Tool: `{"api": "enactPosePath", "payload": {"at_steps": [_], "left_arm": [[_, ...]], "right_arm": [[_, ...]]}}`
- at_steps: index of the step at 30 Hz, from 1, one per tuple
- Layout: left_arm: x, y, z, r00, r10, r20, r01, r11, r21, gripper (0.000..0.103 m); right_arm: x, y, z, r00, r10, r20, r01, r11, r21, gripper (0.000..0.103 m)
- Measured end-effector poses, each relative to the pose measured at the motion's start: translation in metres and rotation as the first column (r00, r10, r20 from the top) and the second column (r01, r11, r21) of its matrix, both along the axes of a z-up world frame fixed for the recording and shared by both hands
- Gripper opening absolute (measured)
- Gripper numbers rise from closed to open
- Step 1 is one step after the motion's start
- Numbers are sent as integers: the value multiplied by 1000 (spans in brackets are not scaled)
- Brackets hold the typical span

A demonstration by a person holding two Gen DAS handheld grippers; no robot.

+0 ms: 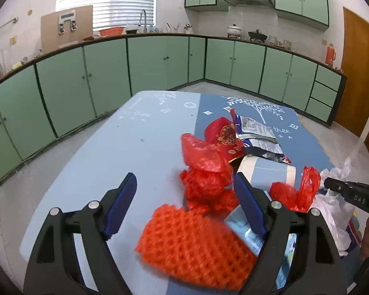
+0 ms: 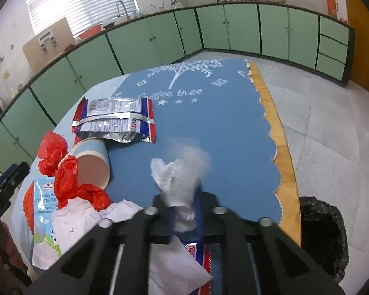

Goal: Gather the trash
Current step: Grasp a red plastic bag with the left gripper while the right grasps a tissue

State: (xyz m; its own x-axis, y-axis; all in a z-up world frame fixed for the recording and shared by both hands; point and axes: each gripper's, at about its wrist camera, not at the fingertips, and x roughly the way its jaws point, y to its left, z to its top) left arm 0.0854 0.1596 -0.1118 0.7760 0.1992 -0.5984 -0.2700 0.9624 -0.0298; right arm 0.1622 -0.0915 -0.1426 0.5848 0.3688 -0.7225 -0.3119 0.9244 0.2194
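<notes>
Green-cabinet kitchen, blue table point(image 1: 140, 147). Left gripper point(image 1: 184, 206) gaping wide: one orange mesh point(image 1: 192, 248) right between the jaws, two red bags just ahead. Right view: right gripper point(image 2: 184, 211) pinching one white tissue point(image 2: 182, 184), black bin point(image 2: 322, 236) right of it.

I saw crinkled white tissue point(image 2: 182, 184) looking soft and matt, and at nine o'clock a glossy, creased foil wrapper point(image 2: 115, 120). The red bag point(image 1: 204, 157) was thin shiny plastic; the orange netting point(image 1: 192, 243) looked like rough foam mesh.
</notes>
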Motion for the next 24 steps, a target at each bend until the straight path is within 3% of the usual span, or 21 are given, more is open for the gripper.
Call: {"api": "enactPosePath", "payload": {"at_steps": [5, 7, 11, 13, 15, 19, 24], "left_arm": [[23, 3, -6, 1000, -13, -16, 13, 1000, -29, 78], [32, 4, -10, 999, -20, -29, 18, 999, -46, 71], [48, 7, -18, 996, -59, -73, 52, 994, -100, 37], [53, 6, -21, 992, -89, -88, 77, 988, -133, 24], [53, 5, -20, 993, -90, -81, 78, 987, -139, 17], [46, 10, -8, 997, -71, -33, 65, 985, -158, 11], [34, 15, 27, 997, -48, 67, 58, 987, -149, 10]], "right_arm": [[0, 2, 16, 999, -10, 39, 10, 1000, 7, 9], [2, 3, 21, 999, -11, 46, 11, 1000, 9, 9], [2, 4, 27, 999, -12, 52, 11, 1000, 16, 9], [2, 5, 31, 998, -10, 58, 9, 1000, 20, 9], [1, 6, 34, 998, -9, 65, 7, 1000, 22, 9], [-4, 3, 47, 995, -12, 94, 8, 999, 43, 9], [-10, -4, 70, 989, -22, 143, 12, 997, 72, 9]]}}
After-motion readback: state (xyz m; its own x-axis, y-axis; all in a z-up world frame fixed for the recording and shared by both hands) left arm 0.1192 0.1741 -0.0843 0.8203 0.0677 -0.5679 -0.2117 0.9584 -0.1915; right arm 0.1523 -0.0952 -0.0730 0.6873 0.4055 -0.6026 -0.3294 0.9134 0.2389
